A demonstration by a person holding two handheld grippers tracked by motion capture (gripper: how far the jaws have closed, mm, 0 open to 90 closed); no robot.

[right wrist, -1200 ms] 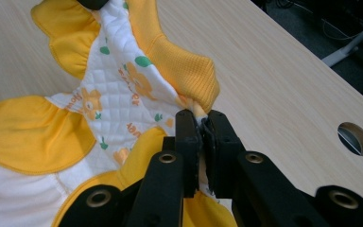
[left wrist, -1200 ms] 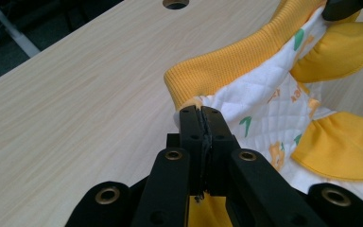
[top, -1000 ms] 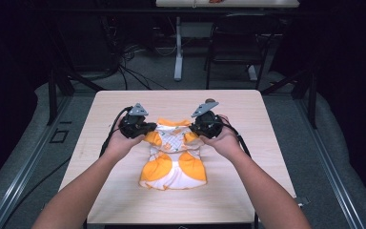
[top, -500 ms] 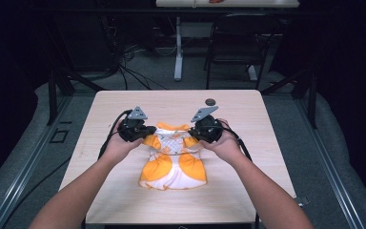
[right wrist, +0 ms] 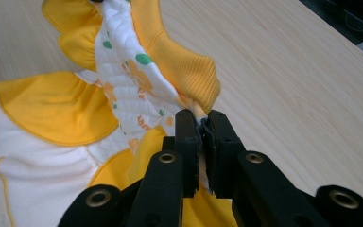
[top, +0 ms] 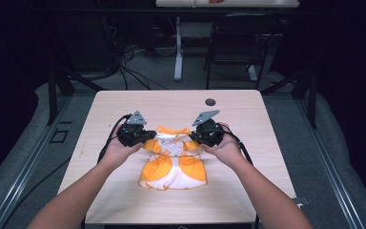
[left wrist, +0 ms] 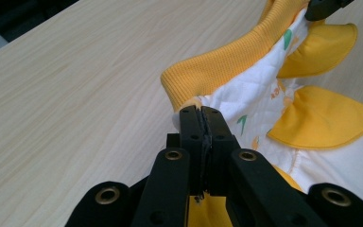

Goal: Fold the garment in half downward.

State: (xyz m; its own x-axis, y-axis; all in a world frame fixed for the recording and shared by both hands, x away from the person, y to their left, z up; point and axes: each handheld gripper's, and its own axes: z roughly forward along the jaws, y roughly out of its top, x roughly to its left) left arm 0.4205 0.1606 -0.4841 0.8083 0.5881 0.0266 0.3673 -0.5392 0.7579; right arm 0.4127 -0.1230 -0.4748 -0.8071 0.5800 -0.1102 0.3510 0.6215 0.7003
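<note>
- Left gripper [left wrist: 202,113]: jaws pinched tight on the yellow-and-white baby garment [top: 174,160], at one end of its ribbed yellow collar [left wrist: 217,61].
- Right gripper [right wrist: 201,116]: jaws clamped on the collar's other end.
- The garment stretches between both grippers, its skirt lying flat on the table [top: 124,102] toward the person.
- A small dark disc [top: 210,101] sits beyond the right gripper, well apart.
</note>
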